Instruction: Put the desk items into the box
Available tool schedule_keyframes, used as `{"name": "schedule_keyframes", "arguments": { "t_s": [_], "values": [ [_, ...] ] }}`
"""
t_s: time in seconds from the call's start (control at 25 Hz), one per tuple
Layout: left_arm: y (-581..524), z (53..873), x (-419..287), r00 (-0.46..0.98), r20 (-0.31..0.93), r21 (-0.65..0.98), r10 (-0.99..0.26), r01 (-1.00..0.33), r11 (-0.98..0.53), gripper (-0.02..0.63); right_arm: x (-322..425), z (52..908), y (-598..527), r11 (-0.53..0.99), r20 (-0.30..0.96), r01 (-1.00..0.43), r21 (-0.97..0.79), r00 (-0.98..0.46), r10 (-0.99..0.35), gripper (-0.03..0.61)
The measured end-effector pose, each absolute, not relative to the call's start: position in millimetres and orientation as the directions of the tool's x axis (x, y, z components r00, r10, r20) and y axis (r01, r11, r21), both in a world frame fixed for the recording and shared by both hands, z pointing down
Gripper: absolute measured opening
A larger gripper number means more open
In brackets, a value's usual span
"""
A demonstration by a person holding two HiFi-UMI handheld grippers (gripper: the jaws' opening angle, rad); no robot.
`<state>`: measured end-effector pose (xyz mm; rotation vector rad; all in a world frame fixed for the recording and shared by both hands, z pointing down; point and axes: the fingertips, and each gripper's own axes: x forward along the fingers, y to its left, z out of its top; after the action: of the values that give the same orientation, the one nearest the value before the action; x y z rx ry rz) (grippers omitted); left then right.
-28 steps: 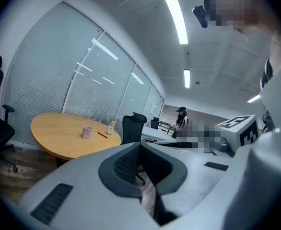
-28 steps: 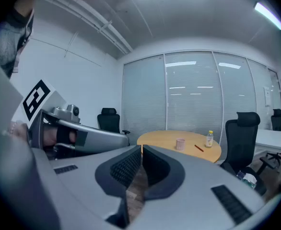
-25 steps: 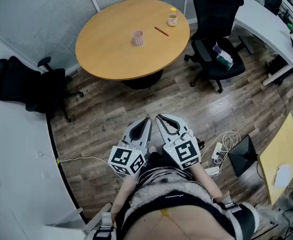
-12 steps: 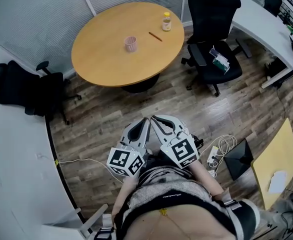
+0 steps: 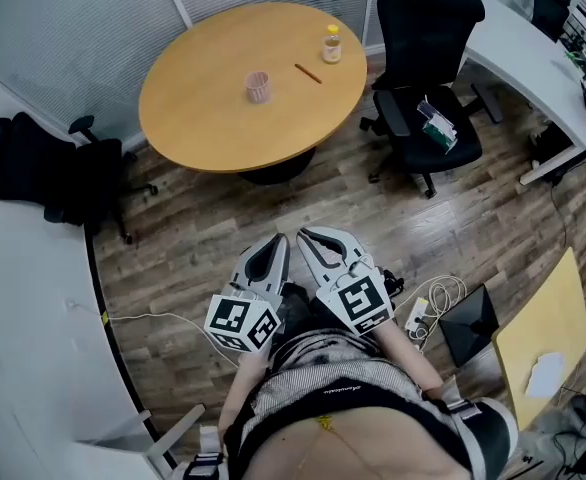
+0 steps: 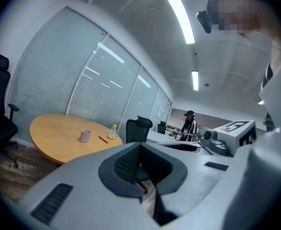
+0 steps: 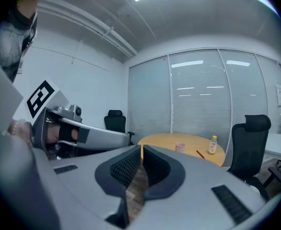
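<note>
Desk items: ribbed pink cup (image 5: 258, 87), thin reddish pencil (image 5: 308, 73) and small yellow-capped bottle (image 5: 331, 44), spread apart on the smooth round wooden table (image 5: 203, 133).
Left gripper (image 5: 276, 244): ridged pads pressed together, nothing between them.
Right gripper (image 5: 311, 238): jaws closed, empty, just beside the left.
Floor (image 5: 203, 238): wood-grain planks.

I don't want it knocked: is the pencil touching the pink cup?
Apart. The head view shows bare table between the pencil and the pink cup.
</note>
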<state>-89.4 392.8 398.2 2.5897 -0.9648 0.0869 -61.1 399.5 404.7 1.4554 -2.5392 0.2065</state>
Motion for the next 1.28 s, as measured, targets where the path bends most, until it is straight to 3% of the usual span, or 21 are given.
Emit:
{"name": "schedule_keyframes", "arguments": {
  "t_s": [1.28],
  "values": [
    [209.4, 413.9, -112.9, 0.855, 0.168, 0.372, -0.491, -0.517, -0.771, 0.018, -91.0, 413.6, 211.0, 0.384, 0.263, -0.923, 0.001, -0.371, -0.891, 0.031]
  ]
}}
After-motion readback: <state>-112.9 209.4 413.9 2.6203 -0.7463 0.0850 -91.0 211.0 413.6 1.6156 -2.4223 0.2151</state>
